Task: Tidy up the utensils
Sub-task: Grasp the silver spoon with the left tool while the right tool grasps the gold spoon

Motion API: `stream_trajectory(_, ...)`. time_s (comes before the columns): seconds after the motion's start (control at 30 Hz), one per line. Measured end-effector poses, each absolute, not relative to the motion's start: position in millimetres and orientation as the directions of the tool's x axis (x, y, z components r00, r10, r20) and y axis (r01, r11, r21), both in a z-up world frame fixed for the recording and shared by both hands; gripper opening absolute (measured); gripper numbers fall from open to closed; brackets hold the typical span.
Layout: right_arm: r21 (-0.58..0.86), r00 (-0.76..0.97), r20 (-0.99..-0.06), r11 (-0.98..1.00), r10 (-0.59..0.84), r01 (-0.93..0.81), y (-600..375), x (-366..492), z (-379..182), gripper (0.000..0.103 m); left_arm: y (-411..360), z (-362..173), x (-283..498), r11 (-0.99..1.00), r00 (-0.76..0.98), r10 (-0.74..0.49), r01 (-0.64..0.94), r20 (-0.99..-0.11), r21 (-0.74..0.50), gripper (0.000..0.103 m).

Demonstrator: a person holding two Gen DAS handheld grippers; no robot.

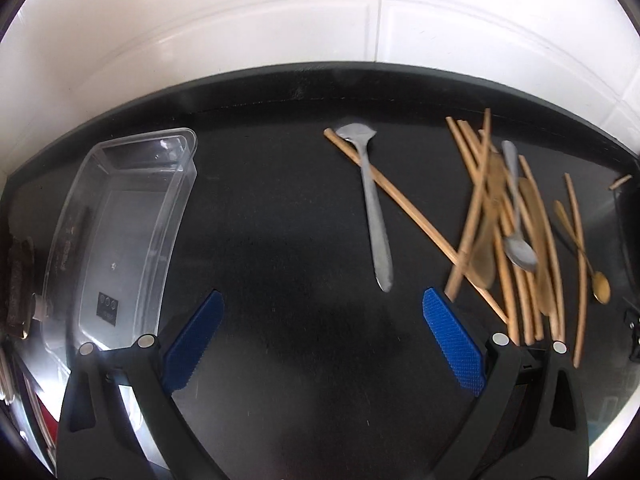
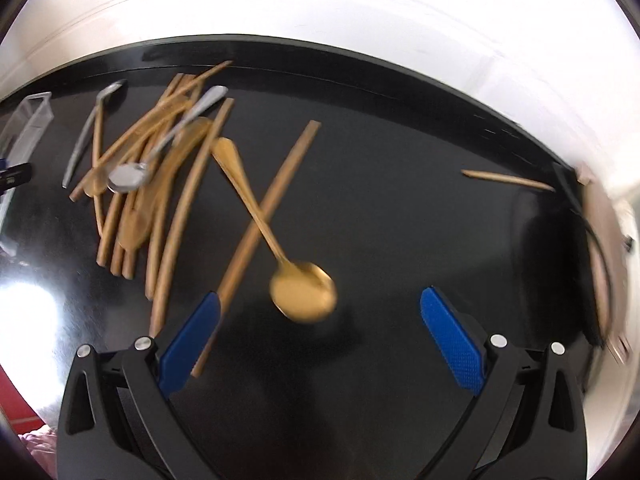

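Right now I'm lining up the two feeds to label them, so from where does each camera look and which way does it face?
Left wrist view: sits on the left gripper, looking forward and down over the black countertop toward the white tiled wall; its open blue fingers show.
Right wrist view: sits on the right gripper, facing the same countertop; its open blue fingers show.
Shared: the chopstick pile, gold spoon, clear plastic container.
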State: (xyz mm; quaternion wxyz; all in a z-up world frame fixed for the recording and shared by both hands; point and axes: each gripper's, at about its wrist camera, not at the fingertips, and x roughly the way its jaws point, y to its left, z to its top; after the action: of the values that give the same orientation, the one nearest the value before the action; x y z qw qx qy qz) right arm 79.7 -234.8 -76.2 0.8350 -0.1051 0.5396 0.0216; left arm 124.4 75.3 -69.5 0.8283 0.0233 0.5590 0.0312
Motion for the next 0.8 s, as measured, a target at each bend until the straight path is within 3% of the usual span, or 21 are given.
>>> stream_trajectory(0.1, -0.067, 0.372, -0.928, 0.979, 0.011, -0.195, -235.5, 103.8, -92.0, 0.097, 72.2, -89.9, 143.9, 0.992, 0.331, 0.124, -0.038, -0.936, 0.118, 0.097)
stream_trajectory(0.27, 0.079, 0.280, -0.955, 0.993, 0.101, -0.087, -265.2, 131.1, -117.6, 0.097, 66.1, -108.9, 165.7, 0.987, 0.309, 0.159, -0.043, -0.938, 0.153, 0.097)
stream_trajectory(0.6, 0.032, 0.400, -0.905, 0.961, 0.144, -0.275, -270.3, 134.8, -124.3, 0.098, 80.0, -123.0, 196.9, 0.997, 0.333, 0.052, -0.070, -0.941, 0.030, 0.098)
stream_trajectory(0.8, 0.026, 0.415, -0.886, 0.916, 0.206, -0.401, -277.7, 131.1, -122.4, 0.098, 77.6, -123.5, 193.5, 0.996, 0.417, 0.064, -0.090, -0.907, 0.029, 0.098)
